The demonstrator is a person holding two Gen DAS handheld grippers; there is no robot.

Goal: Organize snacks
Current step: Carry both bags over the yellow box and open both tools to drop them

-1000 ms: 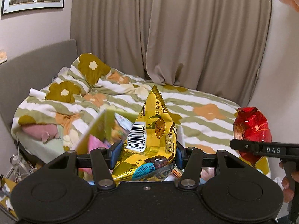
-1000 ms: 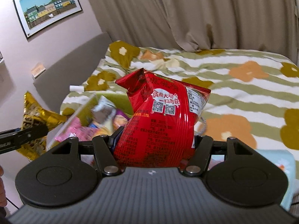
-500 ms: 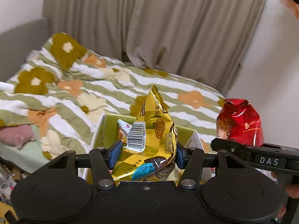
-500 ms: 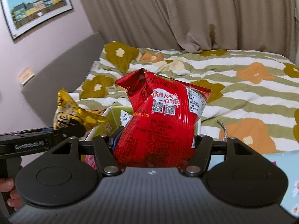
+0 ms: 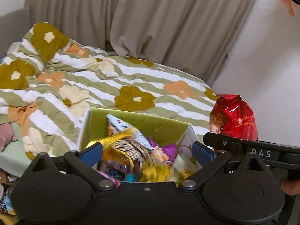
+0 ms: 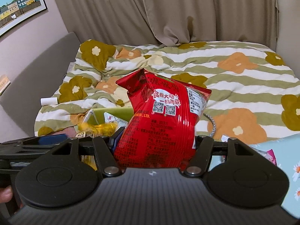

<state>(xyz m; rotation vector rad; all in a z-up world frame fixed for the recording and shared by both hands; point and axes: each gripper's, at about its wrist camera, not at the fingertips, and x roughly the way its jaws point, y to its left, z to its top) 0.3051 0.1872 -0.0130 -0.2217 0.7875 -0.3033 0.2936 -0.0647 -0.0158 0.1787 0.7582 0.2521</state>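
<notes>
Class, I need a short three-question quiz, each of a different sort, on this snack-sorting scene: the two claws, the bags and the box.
1. True or false: the right claw is clamped on the red snack bag.
2. Where is the blurred yellow snack bag? A) on the quilt B) over the green box, between the opening pads of the left claw C) in the right claw
3. Fill in: the box sits on a ____.

Key: 1 true; 2 B; 3 bed.
</notes>
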